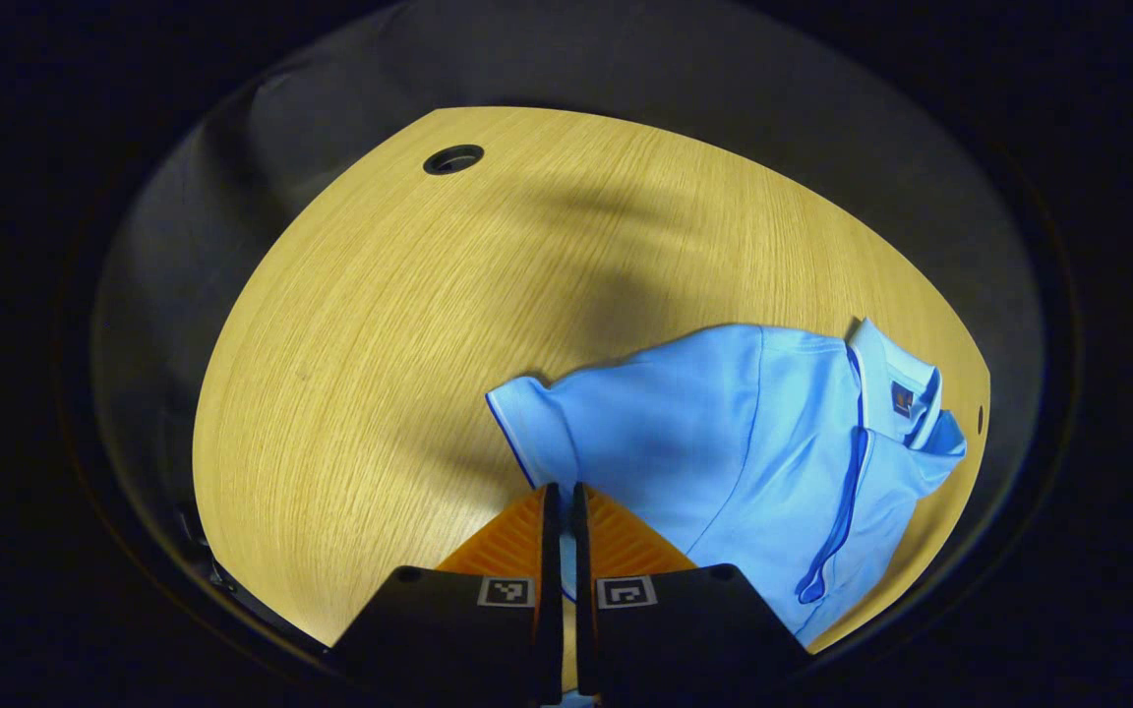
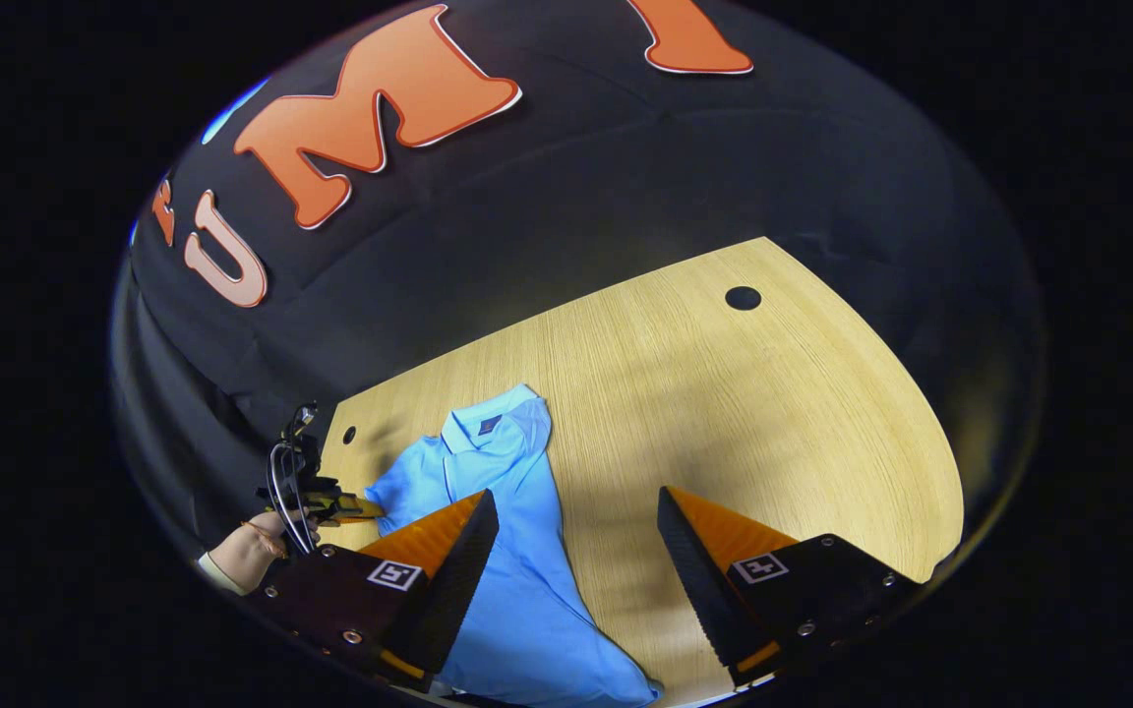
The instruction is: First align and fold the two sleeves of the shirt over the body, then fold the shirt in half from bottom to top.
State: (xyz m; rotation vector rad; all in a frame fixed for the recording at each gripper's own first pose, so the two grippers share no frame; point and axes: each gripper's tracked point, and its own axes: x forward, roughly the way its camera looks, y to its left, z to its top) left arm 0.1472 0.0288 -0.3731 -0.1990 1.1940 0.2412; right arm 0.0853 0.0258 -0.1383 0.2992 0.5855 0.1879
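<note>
A light blue polo shirt (image 1: 744, 442) lies on the wooden table (image 1: 350, 393), collar toward the right in the left gripper view. Its sleeve (image 1: 537, 418) points at my left gripper (image 1: 563, 489), which is shut on the sleeve's edge; blue cloth shows between the fingers. In the right gripper view the shirt (image 2: 517, 560) lies lengthwise, collar (image 2: 483, 425) away from me, with a straight right edge. My right gripper (image 2: 576, 497) hangs open above the shirt's lower right part, nothing between its fingers. The left gripper (image 2: 330, 506), held by a hand (image 2: 242, 556), sits at the shirt's far left side.
The table has a round cable hole (image 1: 452, 158) (image 2: 743, 297) and a small hole (image 2: 349, 434) near the collar. Bare wood (image 2: 773, 423) stretches right of the shirt. The black booth wall (image 2: 527, 197) runs behind the table's far edge.
</note>
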